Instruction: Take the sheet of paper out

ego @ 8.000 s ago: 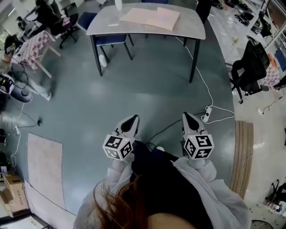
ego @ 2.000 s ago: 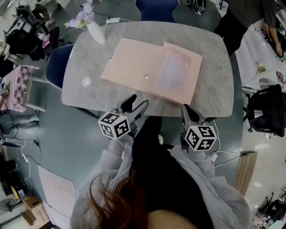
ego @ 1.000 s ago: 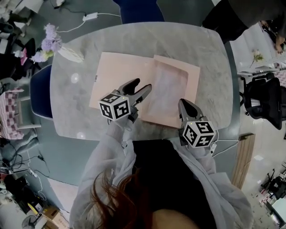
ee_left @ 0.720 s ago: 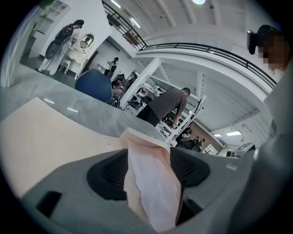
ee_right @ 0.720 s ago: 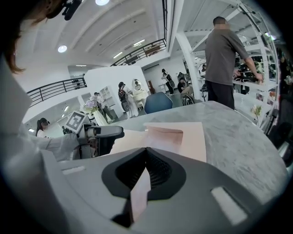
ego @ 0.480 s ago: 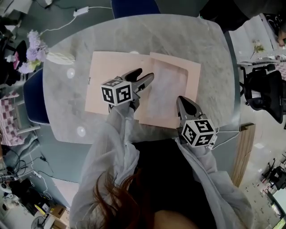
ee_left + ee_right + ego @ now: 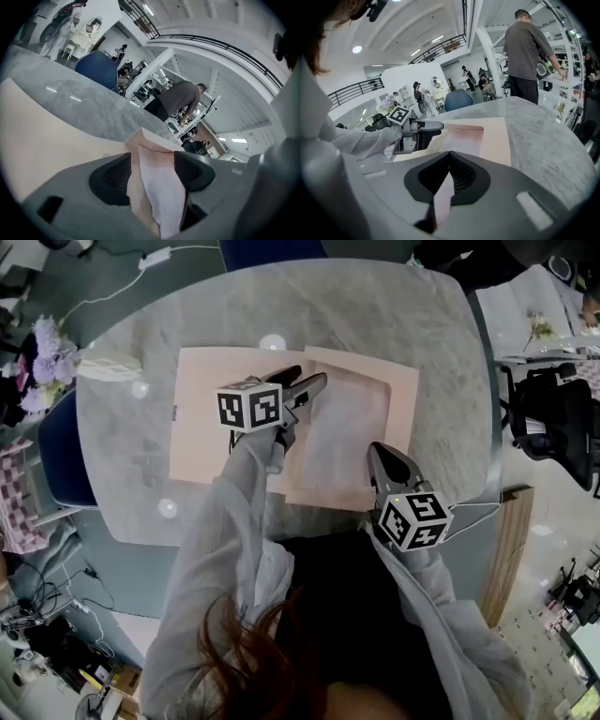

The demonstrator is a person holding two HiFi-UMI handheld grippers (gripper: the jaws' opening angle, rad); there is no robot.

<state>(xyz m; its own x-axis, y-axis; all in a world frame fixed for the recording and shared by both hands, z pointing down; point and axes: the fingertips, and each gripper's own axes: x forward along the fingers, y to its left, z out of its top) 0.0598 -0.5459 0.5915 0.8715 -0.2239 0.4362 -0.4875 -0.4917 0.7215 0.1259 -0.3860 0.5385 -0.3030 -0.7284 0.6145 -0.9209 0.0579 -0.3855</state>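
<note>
Desk point(image 7: 441, 352) of grey marbled stone look with rounded corners, seen from steeply above. A large pale peach card folder point(image 7: 211, 427) lies opened out flat across the middle of the desk. The folder's right half forms a pocket, and a white, slightly see-through sheet of paper point(image 7: 342, 432) sits inside it, with the pocket's peach border showing around it.

The left gripper point(image 7: 302, 382) reaches over the folder's middle to the pocket's left edge. Its jaws stand a narrow way apart, and a lifted peach edge of the pocket and the edge of the white sheet stand between the ribbed pads.

The right gripper point(image 7: 380, 454) is at the folder's near edge, below the pocket. Its jaws are pressed together on that thin peach edge, which runs out between the pads.

A bunch of purple flowers point(image 7: 37, 343) lies off the desk's left side, above a blue chair point(image 7: 56, 451) tucked against that side. A person in a grey top point(image 7: 529, 47) stands beyond the desk's far side, back turned
</note>
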